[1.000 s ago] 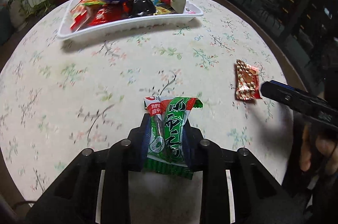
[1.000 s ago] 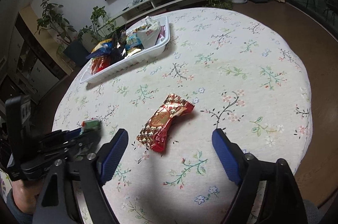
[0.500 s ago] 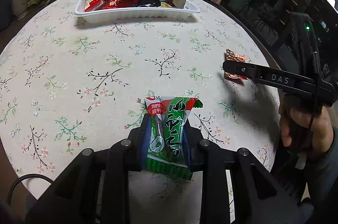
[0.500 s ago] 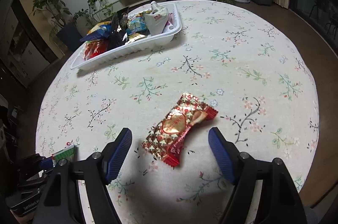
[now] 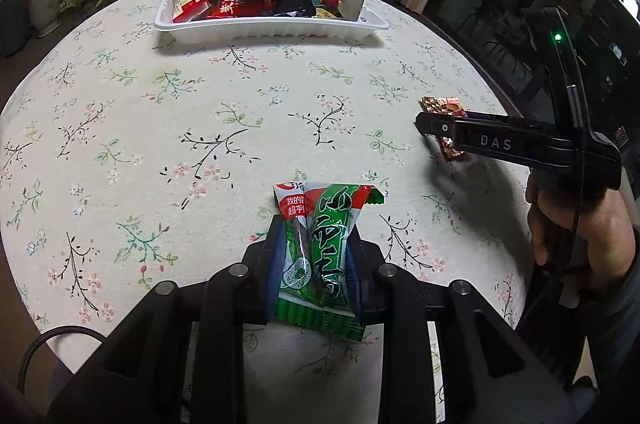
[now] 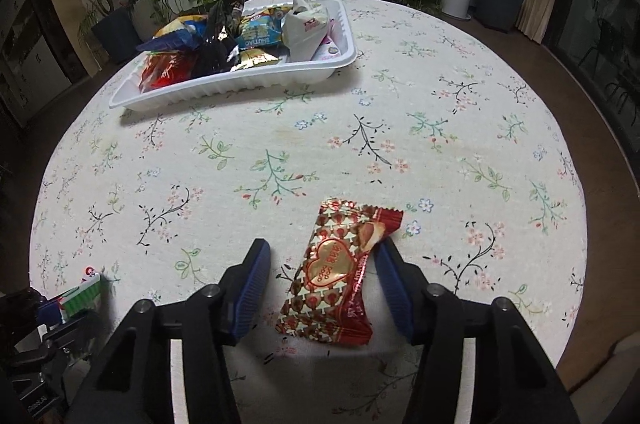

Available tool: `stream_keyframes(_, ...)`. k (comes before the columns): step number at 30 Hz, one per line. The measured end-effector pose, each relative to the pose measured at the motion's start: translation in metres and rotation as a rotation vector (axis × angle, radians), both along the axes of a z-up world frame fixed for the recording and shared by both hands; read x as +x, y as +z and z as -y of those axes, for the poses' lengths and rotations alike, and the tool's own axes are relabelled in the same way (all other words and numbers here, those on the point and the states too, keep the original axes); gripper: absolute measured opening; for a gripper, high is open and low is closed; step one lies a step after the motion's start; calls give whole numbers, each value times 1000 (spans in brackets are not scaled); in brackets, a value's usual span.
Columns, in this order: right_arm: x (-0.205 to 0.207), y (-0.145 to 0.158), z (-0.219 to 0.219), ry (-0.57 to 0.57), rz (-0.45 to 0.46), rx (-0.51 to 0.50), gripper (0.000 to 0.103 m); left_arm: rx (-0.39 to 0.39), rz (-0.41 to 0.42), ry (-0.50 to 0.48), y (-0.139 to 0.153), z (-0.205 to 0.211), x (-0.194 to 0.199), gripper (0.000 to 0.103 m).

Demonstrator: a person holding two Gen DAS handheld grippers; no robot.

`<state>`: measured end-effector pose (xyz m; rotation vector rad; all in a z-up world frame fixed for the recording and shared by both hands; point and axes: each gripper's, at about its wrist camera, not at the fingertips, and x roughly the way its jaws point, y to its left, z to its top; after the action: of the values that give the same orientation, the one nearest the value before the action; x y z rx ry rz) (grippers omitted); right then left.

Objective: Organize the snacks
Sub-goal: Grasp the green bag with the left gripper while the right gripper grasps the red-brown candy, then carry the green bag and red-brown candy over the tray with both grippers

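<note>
— gripping anything, the left gripper [image 5: 316,256]?
— it's clamping two green snack packets [image 5: 320,248] above the floral table [image 5: 200,103].
— and the right gripper [image 6: 320,284]?
— its jaws are closing around the red candy packet [image 6: 340,268] lying on the cloth; the left pad isn't touching. the white tray [image 6: 240,83] is sitting well apart.

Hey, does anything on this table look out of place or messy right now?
One red snack lies alone on the tablecloth, far from the white tray where the rest are heaped. The right gripper has just been closing around it. Nothing looks spilled or torn.
</note>
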<state>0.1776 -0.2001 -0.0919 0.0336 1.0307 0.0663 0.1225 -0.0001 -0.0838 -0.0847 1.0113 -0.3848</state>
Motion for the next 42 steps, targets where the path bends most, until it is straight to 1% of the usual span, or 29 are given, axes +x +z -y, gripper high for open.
stream_keyframes(3,-2,0,-2,9,4,-30,47,0,0,1,-1,-1,0,24)
stream_keyframes(5,-2,0,-2,18,5,-35,39,0,-1,1,-1,-1,0,25)
stream_keyframes(7,-4,1,-2,25,5,-36,36,1,0,1,-1,-1,0,24)
stream_keyframes(11,-8,2,-4,33,11,-30,33,0,-1,3,-2,-2,-1,25)
stream_keyframes(17,-18,3,-1,42,18,29,25,-11,-4,10,-2,-6,-2,24)
stream_keyframes(20,-25,3,1,44,14,69,24,-17,-6,12,-2,-7,-3,24)
stream_keyframes(22,-30,4,4,44,8,113,23,-19,-4,16,-1,-8,-4,24)
stream_keyframes(29,-48,11,5,62,13,196,23,-46,6,33,6,-16,-3,24)
stream_keyframes(30,-50,13,5,65,14,207,23,-61,11,39,10,-20,-2,24)
stream_keyframes(33,-51,22,8,66,28,245,23,-72,28,53,20,-27,2,24)
stream_keyframes(36,-48,34,16,57,50,270,23,-106,47,80,35,-42,12,24)
stream_keyframes(41,-35,50,40,20,80,282,23,-120,92,126,64,-68,40,24)
stream_keyframes(42,-31,54,47,11,87,280,23,-118,111,136,73,-74,49,24)
